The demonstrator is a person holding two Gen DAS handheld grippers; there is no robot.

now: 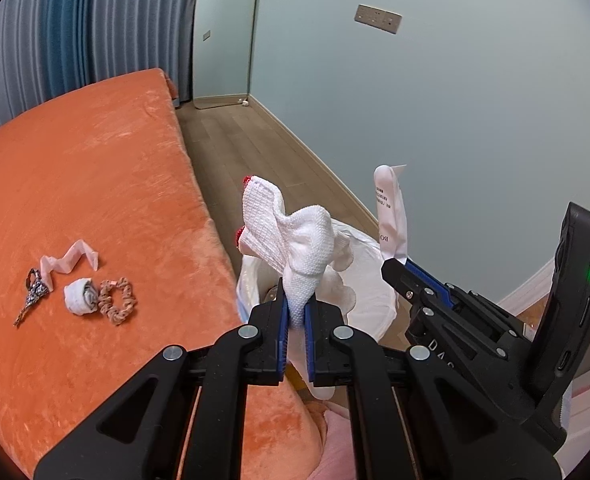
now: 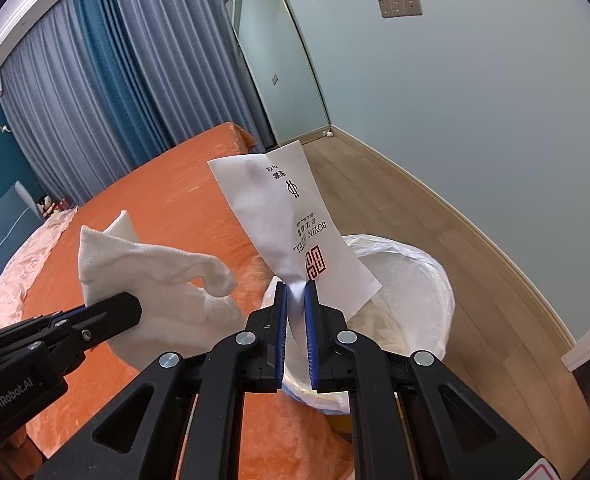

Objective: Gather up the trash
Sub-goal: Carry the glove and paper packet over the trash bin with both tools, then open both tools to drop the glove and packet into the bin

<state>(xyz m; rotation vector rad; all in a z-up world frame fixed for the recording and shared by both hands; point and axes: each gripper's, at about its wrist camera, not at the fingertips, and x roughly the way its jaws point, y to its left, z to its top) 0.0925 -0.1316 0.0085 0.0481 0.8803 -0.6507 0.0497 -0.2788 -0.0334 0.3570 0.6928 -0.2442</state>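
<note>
My left gripper [image 1: 297, 312] is shut on a white knitted cloth [image 1: 295, 236] with red trim, held above the bin [image 1: 369, 312] lined with a white plastic bag beside the bed. My right gripper [image 2: 295, 300] is shut on a white printed paper packet [image 2: 291, 216], held over the same bin [image 2: 411, 276]. The right gripper also shows in the left wrist view [image 1: 405, 264] with the packet [image 1: 391, 208]. The left gripper [image 2: 131, 308] and its cloth [image 2: 155, 276] show in the right wrist view, left of the bin.
On the orange bed cover [image 1: 95, 184] lie a folded tissue strip [image 1: 71, 260], a patterned hair tie [image 1: 35, 292], a rolled white cloth [image 1: 81, 296] and a beige scrunchie [image 1: 117, 300]. Wood floor [image 2: 435, 220], a leaning mirror [image 2: 279, 68] and curtains [image 2: 115, 80] lie behind.
</note>
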